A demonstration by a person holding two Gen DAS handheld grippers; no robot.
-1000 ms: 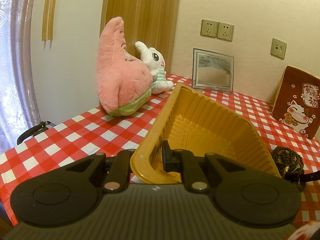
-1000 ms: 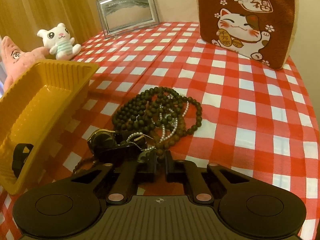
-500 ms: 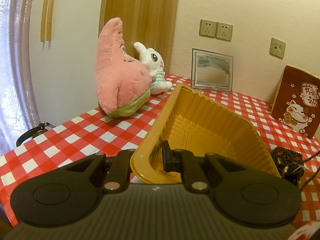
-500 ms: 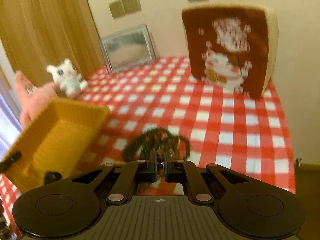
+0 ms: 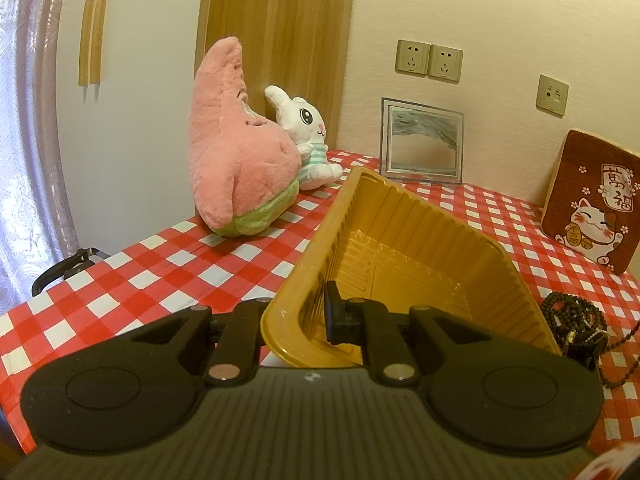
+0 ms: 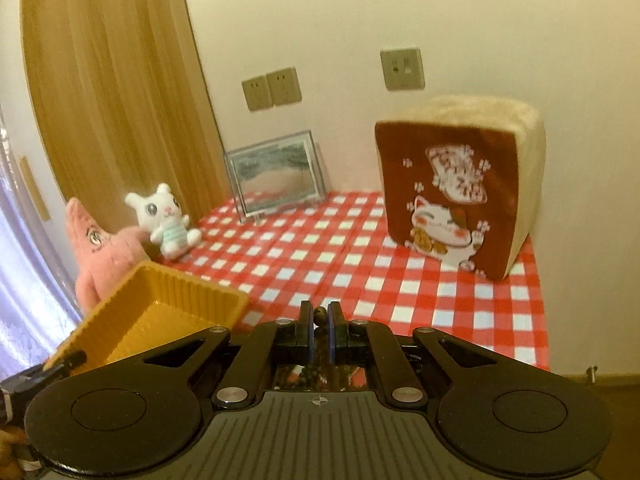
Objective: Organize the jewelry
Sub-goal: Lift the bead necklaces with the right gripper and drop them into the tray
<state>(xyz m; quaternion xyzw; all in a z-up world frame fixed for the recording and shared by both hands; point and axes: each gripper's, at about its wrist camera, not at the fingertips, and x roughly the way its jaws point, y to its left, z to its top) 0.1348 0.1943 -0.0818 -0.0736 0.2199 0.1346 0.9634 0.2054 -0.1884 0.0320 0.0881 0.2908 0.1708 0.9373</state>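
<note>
1. The near wall of the yellow plastic tray [image 5: 420,240] is being clamped by the left gripper [image 5: 304,320], its jaws nearly closed on it.
2. A dark bead string [image 6: 320,314] is being pinched between the almost-closed jaws of the right gripper [image 6: 319,320].
3. Beaded jewelry [image 5: 576,320] is lying just right of the tray.
4. "萬福" is being shown on the lucky-cat cushion [image 5: 592,208], beyond the tray.

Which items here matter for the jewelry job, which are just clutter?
Job: yellow tray, clamped by left gripper; bead strand pinched in right gripper; bead pile.
Clutter: pink plush, white bunny, cat cushion, sand frame.
</note>
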